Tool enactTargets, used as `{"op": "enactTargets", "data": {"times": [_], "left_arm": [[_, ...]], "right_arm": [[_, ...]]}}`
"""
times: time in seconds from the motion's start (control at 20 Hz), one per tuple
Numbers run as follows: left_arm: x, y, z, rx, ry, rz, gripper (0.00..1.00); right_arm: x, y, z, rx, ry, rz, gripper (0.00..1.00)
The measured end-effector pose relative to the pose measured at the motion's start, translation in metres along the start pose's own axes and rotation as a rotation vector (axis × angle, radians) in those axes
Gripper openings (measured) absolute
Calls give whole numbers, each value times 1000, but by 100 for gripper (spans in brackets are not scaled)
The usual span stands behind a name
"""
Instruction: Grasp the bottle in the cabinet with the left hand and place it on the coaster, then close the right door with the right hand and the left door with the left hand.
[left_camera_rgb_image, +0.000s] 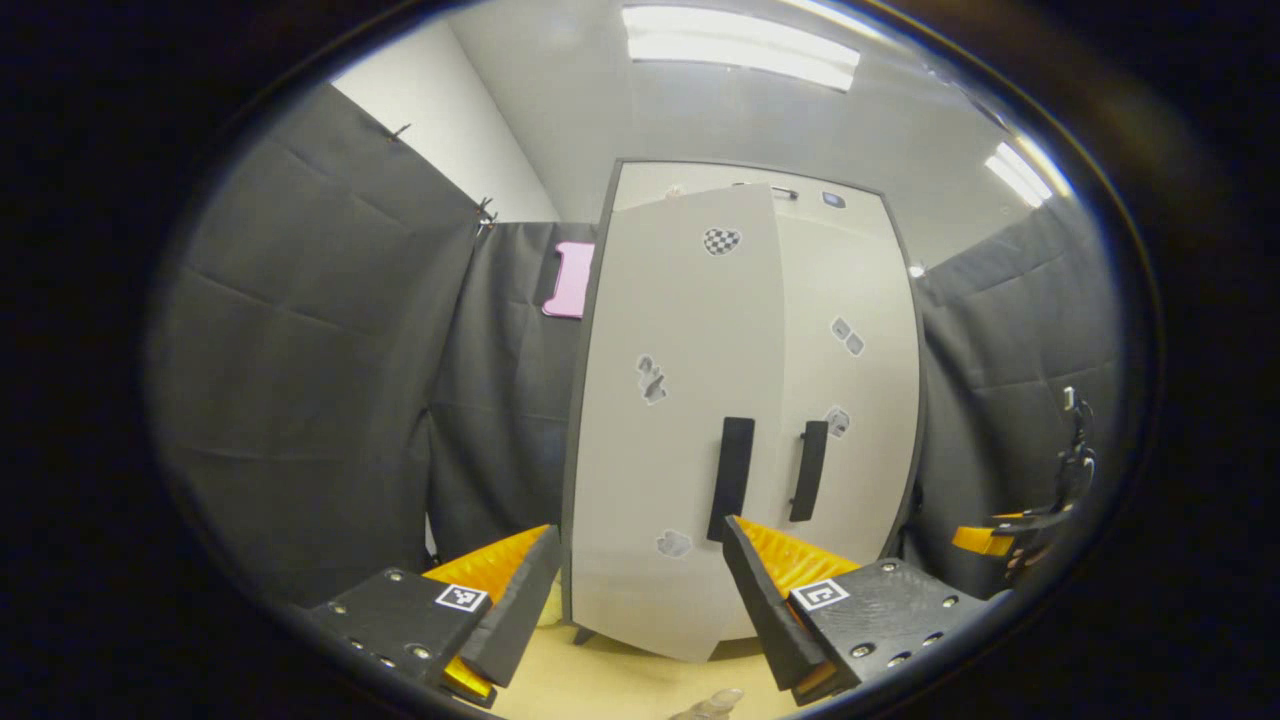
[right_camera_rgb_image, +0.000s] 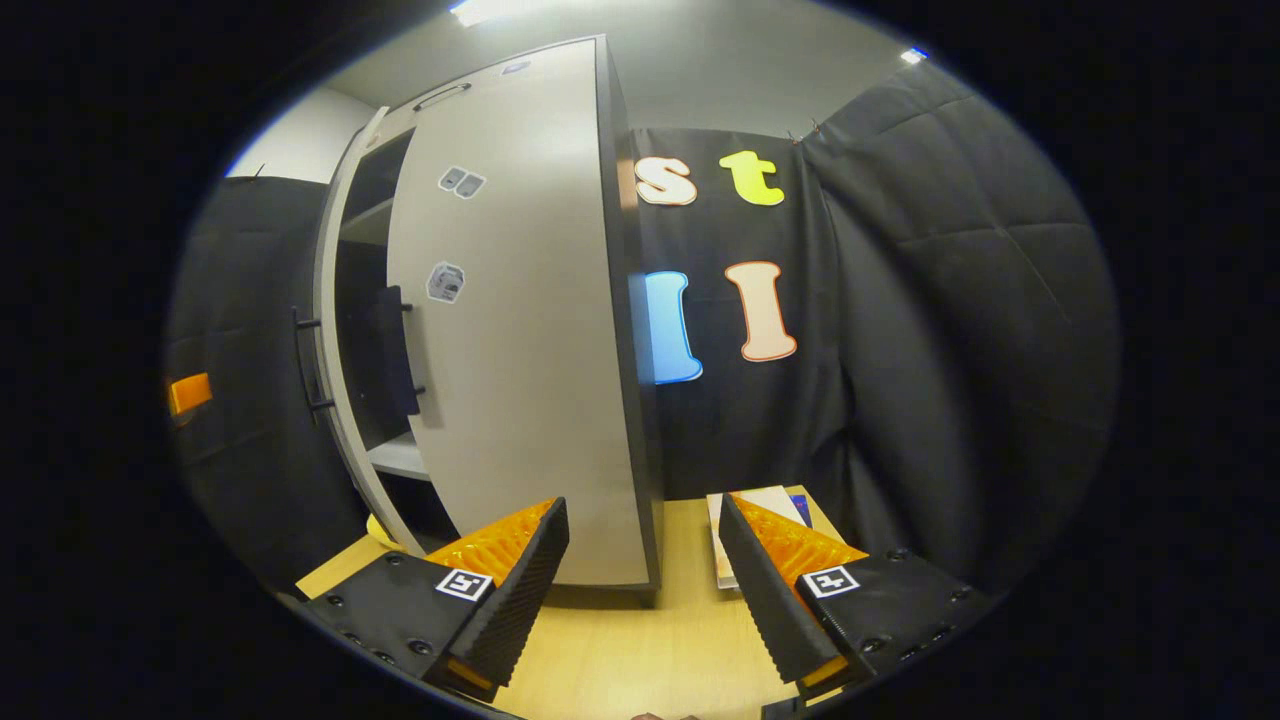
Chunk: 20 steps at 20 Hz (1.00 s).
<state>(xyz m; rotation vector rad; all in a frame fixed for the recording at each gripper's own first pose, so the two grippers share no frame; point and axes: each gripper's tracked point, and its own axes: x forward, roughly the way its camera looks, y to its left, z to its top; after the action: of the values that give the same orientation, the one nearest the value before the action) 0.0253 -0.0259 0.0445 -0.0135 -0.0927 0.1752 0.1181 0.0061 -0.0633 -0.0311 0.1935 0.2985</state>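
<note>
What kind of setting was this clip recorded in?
Likely a staged recording booth, not a real home: black cloth walls, a lone white cabinet on a wooden table, and ceiling strip lights.

A light wood-grain tabletop (right_camera_rgb_image: 640, 640) carries the scene, and a pale cabinet (right_camera_rgb_image: 530, 400) stands directly on it, raised on short dark feet at its base. In the right gripper view, a flat stack of what appear to be books (right_camera_rgb_image: 755, 530) lies on the tabletop just beside the cabinet, near the booth's black cloth. In the left gripper view, a transparent object (left_camera_rgb_image: 712, 703), cut off at the picture's lower edge, stands on the same surface in front of the cabinet; its identity cannot be told.
</note>
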Motion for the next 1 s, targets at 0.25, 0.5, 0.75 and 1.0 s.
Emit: {"op": "enactTargets", "data": {"times": [0.25, 0.5, 0.75, 1.0], "left_arm": [[-9, 39, 7, -5, 0, 24, 94], [-26, 73, 19, -40, -21, 7, 94], [-45, 106, 14, -10, -18, -20, 94], [-36, 118, 11, -47, -25, -17, 94]], "right_arm": [[-13, 37, 26, 6, -43, 13, 97], [-36, 59, 45, -24, -90, 0, 96], [-60, 62, 42, -1, -123, -42, 96], [-81, 39, 31, -12, -114, -124, 96]]}}
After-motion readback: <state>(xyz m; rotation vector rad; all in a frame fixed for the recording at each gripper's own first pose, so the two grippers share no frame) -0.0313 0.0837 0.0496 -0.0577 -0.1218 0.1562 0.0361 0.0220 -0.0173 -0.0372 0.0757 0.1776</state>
